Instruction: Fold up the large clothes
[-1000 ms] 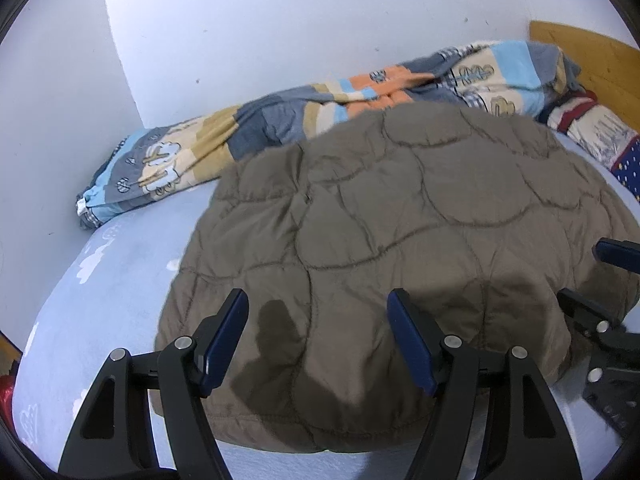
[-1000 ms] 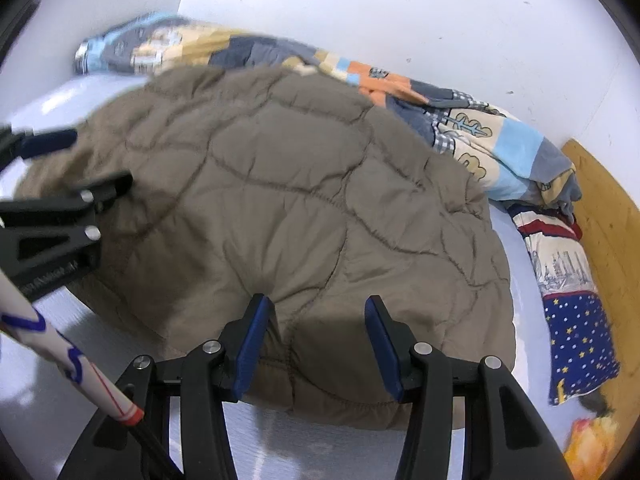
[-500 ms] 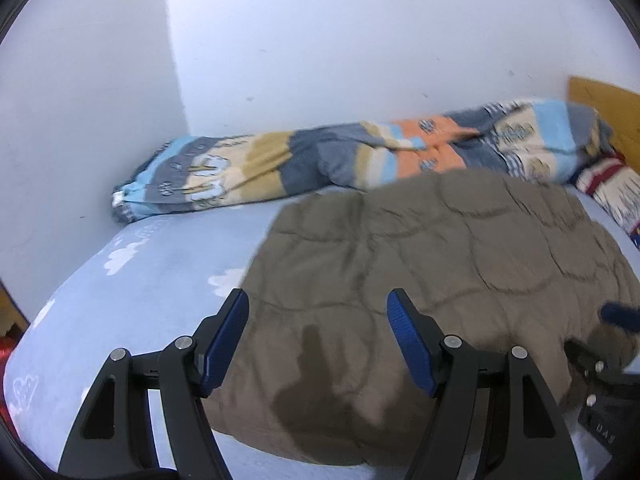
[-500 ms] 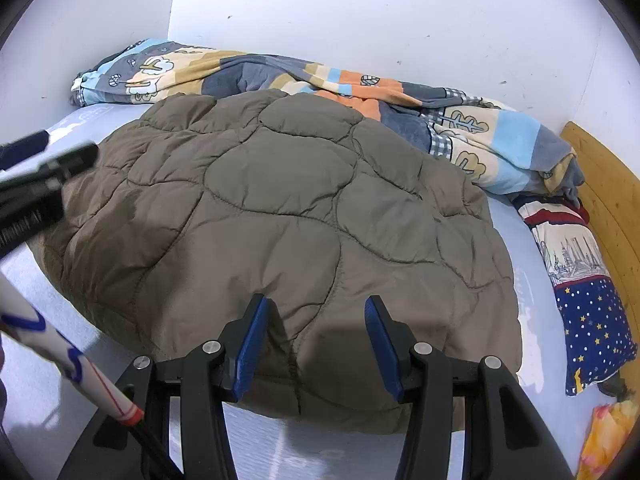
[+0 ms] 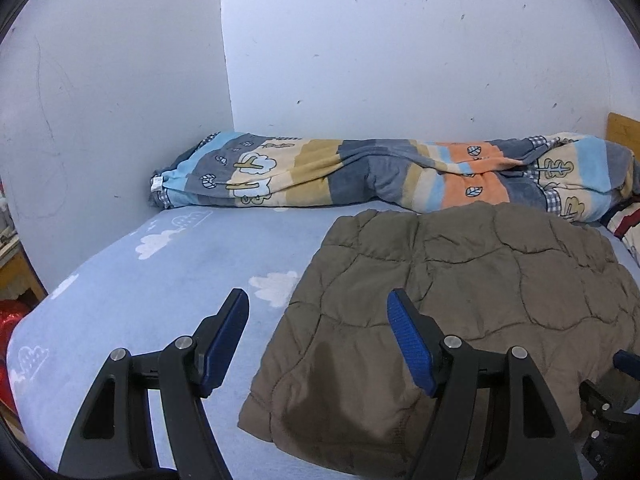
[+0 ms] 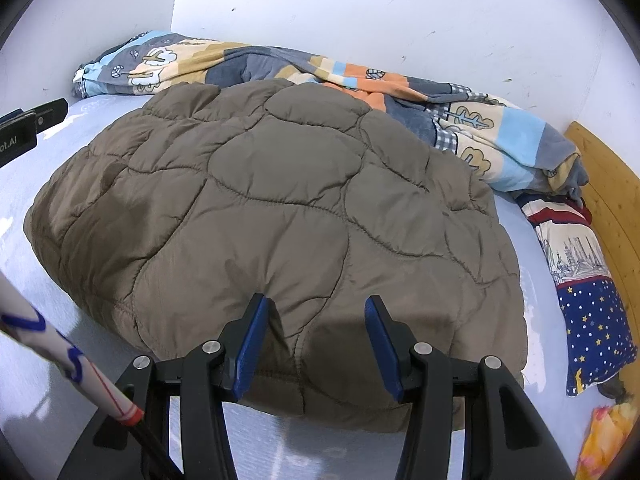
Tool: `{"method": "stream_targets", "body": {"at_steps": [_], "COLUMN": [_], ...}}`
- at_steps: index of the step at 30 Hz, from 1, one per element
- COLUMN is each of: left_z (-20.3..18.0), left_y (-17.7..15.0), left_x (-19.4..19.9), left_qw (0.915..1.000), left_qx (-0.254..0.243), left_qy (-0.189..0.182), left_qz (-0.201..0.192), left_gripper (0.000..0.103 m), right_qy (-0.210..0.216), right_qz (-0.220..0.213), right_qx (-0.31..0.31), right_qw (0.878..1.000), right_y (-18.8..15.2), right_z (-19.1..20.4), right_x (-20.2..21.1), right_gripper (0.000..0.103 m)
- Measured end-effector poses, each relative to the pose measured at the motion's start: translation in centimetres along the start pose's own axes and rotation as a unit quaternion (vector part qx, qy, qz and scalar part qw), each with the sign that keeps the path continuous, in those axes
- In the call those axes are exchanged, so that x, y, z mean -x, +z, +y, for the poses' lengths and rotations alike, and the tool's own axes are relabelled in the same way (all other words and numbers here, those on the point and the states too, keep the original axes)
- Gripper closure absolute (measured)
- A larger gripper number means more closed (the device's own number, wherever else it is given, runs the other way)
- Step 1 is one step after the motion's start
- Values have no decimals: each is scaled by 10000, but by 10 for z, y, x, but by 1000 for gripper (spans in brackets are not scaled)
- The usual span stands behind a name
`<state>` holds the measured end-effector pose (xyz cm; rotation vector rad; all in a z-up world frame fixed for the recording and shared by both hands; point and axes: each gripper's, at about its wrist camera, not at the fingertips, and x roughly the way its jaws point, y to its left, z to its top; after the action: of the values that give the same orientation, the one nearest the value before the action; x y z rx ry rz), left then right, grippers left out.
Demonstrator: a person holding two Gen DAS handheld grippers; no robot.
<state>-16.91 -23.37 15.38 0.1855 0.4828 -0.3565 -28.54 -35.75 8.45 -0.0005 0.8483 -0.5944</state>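
Note:
A brown quilted jacket (image 6: 280, 216) lies folded in a rounded heap on the light blue bed sheet (image 5: 168, 272). In the left wrist view the jacket (image 5: 460, 288) fills the right half. My left gripper (image 5: 318, 308) is open and empty, above the jacket's near left edge and the sheet. My right gripper (image 6: 316, 312) is open and empty, just above the jacket's near edge. The right gripper shows at the lower right of the left wrist view (image 5: 612, 392). The left gripper shows at the left edge of the right wrist view (image 6: 28, 124).
A rolled striped patterned blanket (image 5: 380, 176) lies along the back wall. A starred pillow (image 6: 588, 292) and a wooden headboard (image 6: 608, 184) are at the right. An orange item (image 6: 608, 436) sits at the bed's right corner. A white stick (image 6: 60, 356) crosses the lower left.
My left gripper has drawn back and to the left, off the jacket, so more bare sheet shows. My right gripper has pulled back slightly. Both stayed open.

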Motion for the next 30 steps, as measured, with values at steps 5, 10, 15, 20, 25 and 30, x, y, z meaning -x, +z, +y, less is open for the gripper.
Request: {"method": "stream_targets", "body": {"at_steps": [5, 10, 15, 20, 25, 30], "left_z": [-3, -4, -6, -8, -1, 18], "left_y": [-3, -3, -5, -6, -11, -28], "left_x": [2, 1, -2, -3, -26, -62], "left_qw": [10000, 10000, 9999, 9999, 9959, 9804], "left_qx": [-15, -34, -70, -70, 141, 501], "left_qy": [41, 68, 72, 59, -384, -662], "left_qz": [27, 52, 90, 139, 802, 1787], "left_gripper": [32, 32, 32, 32, 32, 32], "right_qy": [-4, -2, -11, 2, 251, 601], "right_qz": [23, 27, 28, 52, 237, 139], "right_qx": [25, 29, 29, 34, -83, -702], "right_qw": [10000, 10000, 10000, 10000, 9994, 9956], "right_y": [0, 0, 0, -1, -4, 1], "right_z": [1, 1, 1, 2, -3, -32], "right_x": [-2, -2, -2, -4, -15, -1], "right_gripper": [49, 49, 49, 49, 48, 48]}}
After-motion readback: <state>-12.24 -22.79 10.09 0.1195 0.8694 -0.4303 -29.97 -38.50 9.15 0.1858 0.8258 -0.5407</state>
